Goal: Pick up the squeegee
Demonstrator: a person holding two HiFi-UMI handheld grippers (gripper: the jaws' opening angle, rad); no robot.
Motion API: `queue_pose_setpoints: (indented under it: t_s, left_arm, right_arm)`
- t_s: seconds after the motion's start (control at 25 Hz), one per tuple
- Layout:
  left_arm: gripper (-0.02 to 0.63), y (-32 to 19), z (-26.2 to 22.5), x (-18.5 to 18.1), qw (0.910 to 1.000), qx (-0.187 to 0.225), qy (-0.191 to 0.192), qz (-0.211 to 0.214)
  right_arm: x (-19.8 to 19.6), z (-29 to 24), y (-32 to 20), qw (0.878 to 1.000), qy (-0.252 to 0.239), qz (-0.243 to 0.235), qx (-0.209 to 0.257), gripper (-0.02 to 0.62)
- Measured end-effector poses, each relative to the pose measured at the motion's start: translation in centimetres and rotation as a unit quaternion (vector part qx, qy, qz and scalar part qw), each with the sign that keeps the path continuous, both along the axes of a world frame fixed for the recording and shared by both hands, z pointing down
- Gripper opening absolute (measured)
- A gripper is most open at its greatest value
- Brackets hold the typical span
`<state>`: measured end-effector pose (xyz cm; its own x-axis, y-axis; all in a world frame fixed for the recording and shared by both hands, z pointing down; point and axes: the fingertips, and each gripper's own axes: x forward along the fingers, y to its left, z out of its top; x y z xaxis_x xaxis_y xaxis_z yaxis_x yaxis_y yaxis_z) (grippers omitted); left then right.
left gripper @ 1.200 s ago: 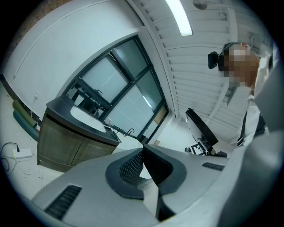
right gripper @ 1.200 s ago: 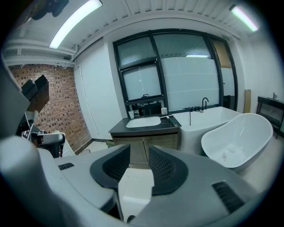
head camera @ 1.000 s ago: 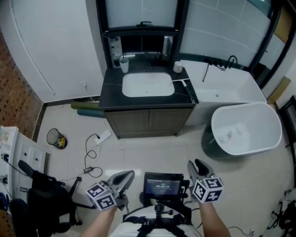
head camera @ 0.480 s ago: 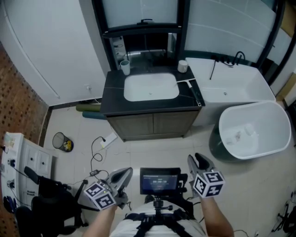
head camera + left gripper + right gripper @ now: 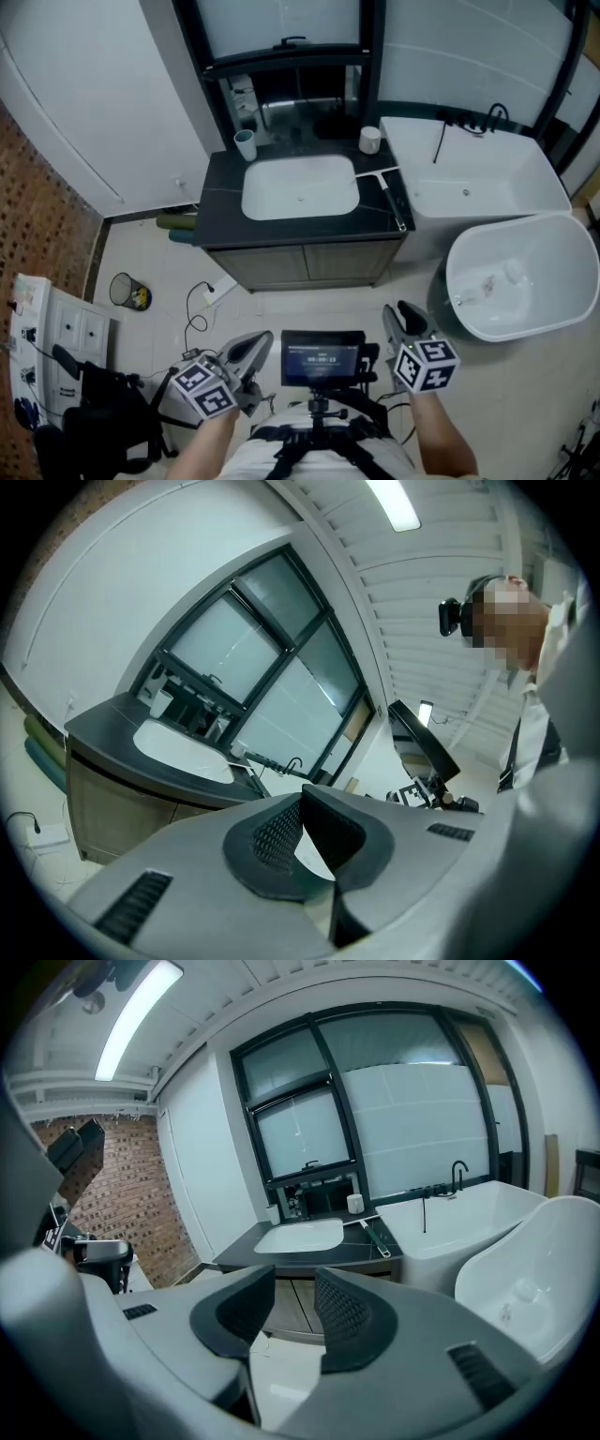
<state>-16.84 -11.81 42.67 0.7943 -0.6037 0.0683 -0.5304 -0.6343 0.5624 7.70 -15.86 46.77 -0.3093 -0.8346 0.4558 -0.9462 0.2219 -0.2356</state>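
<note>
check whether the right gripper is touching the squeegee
Apart. The head view shows the right gripper down by the person, with floor between it and the squeegee, which lies on the counter right of the sink.

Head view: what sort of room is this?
A bathroom, probably: a dark vanity with a white sink, a built-in bathtub beside it, and a freestanding tub nearer the camera.

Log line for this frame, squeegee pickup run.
phase: pre-grasp | target: white-headed dark-handled squeegee flat on black countertop, right of white sink | left gripper: open, empty | right gripper: open, empty
</note>
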Motion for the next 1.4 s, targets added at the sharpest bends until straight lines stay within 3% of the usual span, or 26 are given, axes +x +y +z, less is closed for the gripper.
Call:
queue_pose_setpoints:
  t_s: [0.32,0.6,1.4]
  left_arm:
    - [-0.005,-3.0,-0.2,3.3,0.9999,-0.002,-0.013,0.006]
    - [-0.005,-5.3,0.4,3.7,0.9999,-0.010,-0.009,0.009]
    - [-0.005,-21.8,0.2,-1.7,0.9963,-0.010,0.012,0.084]
  right_arm:
    - [3.0,0.9,-2.6,1.000,-0.014,0.004,-0.008,0.143]
    - [3.4,1.6,-4.5,1.000,-0.013,0.008,-0.021,0.143]
    - [-1.3,-0.3,-17.2,0.996,0.010,0.085,-0.019,0.143]
